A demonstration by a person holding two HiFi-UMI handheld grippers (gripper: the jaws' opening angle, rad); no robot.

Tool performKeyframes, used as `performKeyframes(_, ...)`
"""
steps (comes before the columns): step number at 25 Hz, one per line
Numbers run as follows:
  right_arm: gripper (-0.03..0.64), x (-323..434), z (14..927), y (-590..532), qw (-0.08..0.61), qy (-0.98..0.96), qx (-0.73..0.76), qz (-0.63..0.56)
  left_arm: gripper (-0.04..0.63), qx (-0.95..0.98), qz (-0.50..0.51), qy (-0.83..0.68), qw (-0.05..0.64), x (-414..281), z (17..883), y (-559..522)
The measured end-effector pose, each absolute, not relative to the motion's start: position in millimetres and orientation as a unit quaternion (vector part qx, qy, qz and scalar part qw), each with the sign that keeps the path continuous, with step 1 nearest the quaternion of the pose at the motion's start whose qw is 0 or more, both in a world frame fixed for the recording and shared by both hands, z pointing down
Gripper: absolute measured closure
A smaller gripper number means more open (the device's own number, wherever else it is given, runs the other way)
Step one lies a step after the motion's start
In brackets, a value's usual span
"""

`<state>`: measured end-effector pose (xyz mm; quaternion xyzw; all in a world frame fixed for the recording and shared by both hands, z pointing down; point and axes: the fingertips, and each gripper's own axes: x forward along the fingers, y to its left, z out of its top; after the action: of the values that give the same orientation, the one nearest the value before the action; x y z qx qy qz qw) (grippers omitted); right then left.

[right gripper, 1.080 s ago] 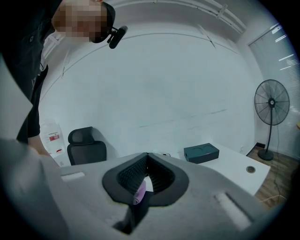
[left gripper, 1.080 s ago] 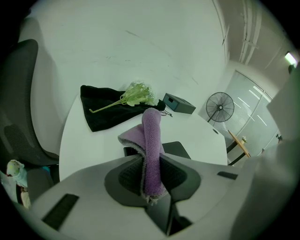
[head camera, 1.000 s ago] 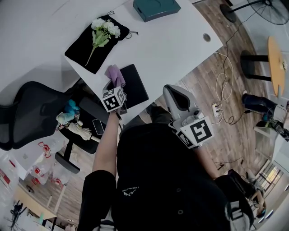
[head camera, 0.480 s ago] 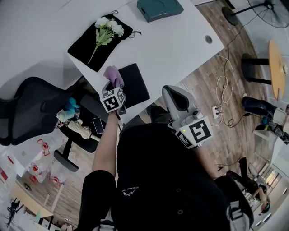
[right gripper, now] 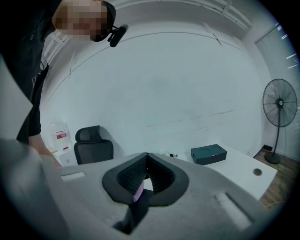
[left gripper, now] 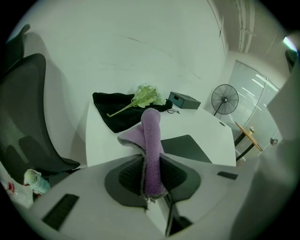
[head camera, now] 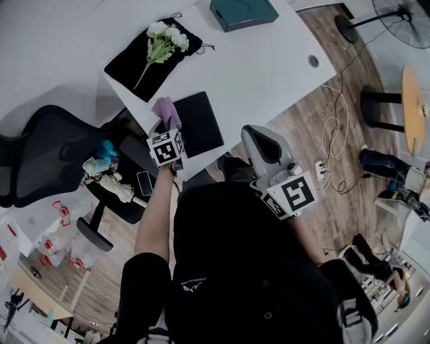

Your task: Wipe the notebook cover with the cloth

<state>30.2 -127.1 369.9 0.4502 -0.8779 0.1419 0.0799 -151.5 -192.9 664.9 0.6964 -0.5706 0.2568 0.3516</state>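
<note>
Head view: pinching the cloth point(head camera: 166, 109) in the left tool point(head camera: 168, 125), bunched end poking out past the tips, right at the left edge of the notebook point(head camera: 200, 125). Reads as the approach step, with no wiping yet; can't confirm contact with the cover from here. Next: shift right over the cover, lower until the cloth lies flat, then sweep across with light pressure. Parking the right tool point(head camera: 258, 136) off the worktop point(head camera: 262, 74) edge, well right of the notebook and idle. Could bring it in to pin the notebook against sliding. Ahead of the left tool: black pouch point(head camera: 138, 64) with flowers point(head camera: 164, 37) on it, and a teal box point(head camera: 243, 12) farther ahead-right. Judged clear of the wipe path. Office chair point(head camera: 40, 161) off to the left.

Left gripper view: clamped on the cloth, with a folded strip standing up between the pads and a loose flap spilling left. Looking at the notebook point(left gripper: 185, 147) ahead-right of the tips, flat on the worktop, cover bare. Pouch and flowers dead ahead, box and a fan point(left gripper: 224, 99) beyond to the right.

Right gripper view: pressed together at the tips, gripping nothing. Only a sliver of purple showing through the gap below them, on the far side. Teal box ahead-right, chair ahead-left. Nothing blocking a move in.
</note>
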Motion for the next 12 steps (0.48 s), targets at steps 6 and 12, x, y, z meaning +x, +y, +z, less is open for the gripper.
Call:
performKeyframes(6, 0.615, 34, 370, -127, 0.079, -0.88, 0.447, 0.142, 0.522, 0.695, 0.284, -0.579, 0.319, -157, 659, -188)
performKeyframes(12, 0.615, 37, 370, -128, 0.073, -0.882, 0.443, 0.144, 0.522, 0.696, 0.258, -0.59, 0.318, -155, 642, -181)
